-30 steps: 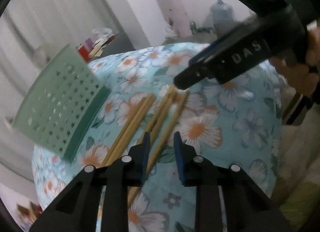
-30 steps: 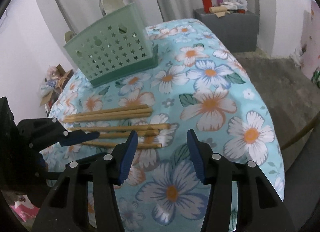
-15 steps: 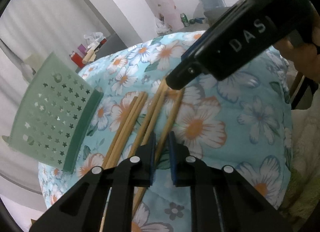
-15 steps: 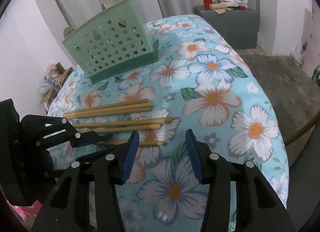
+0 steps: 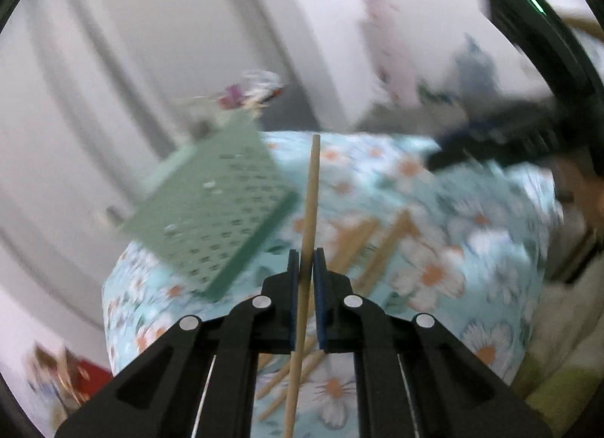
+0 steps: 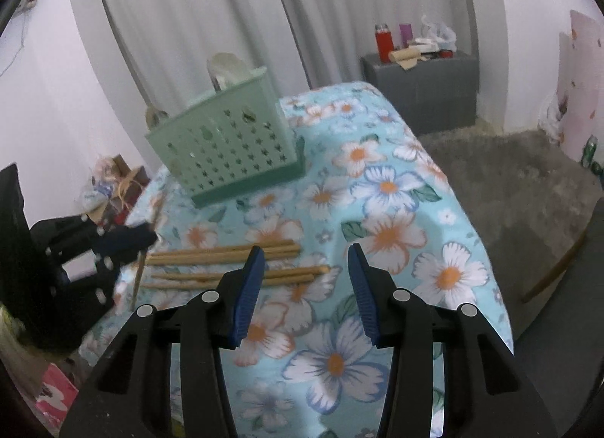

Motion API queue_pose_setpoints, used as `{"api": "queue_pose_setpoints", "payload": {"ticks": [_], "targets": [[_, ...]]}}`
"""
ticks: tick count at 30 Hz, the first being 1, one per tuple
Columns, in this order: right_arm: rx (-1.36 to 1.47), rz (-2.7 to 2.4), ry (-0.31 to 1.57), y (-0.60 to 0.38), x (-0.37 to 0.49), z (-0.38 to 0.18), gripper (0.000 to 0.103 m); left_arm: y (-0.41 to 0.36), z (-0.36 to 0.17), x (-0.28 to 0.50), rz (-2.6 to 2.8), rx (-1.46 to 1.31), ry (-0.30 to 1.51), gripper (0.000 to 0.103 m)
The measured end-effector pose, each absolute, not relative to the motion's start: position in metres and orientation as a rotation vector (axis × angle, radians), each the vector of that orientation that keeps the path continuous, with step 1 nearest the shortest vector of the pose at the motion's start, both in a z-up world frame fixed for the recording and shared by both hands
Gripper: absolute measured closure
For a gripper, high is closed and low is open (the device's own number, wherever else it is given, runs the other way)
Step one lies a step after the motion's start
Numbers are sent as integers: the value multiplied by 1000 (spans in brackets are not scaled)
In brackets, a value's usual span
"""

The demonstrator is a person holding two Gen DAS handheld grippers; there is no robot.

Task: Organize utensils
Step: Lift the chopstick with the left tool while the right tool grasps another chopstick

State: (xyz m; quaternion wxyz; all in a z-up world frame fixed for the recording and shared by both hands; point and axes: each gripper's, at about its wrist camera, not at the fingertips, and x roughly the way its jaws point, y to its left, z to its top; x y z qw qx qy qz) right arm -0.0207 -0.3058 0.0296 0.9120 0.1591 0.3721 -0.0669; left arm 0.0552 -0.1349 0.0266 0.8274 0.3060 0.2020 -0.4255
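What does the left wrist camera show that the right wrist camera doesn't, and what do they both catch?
Only the left wrist view shows the left gripper's blue pads shut on one chopstick, end-on and close up, and the right gripper as a dark blur at upper right. Only the right wrist view shows the right gripper open with nothing between its fingers, a grey cabinet carrying bottles, and white curtains. Both show the green basket, the loose chopsticks and the floral cloth.
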Motion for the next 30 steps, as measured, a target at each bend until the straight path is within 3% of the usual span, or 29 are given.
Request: {"api": "queue_pose_setpoints", "payload": {"ticks": [8, 13, 20, 24, 30], "targets": [[436, 13, 808, -281, -9, 17, 63, -60, 74, 98, -684, 157, 458, 97], [581, 93, 924, -269, 8, -15, 66, -21, 71, 117, -608, -129, 480, 97], [724, 22, 1012, -280, 27, -48, 68, -3, 44, 119, -561, -229, 538, 97], [801, -4, 1008, -289, 35, -58, 74, 7, 43, 116, -560, -230, 526, 96], [906, -32, 990, -293, 43, -65, 74, 13, 40, 119, -567, -241, 531, 96]]}}
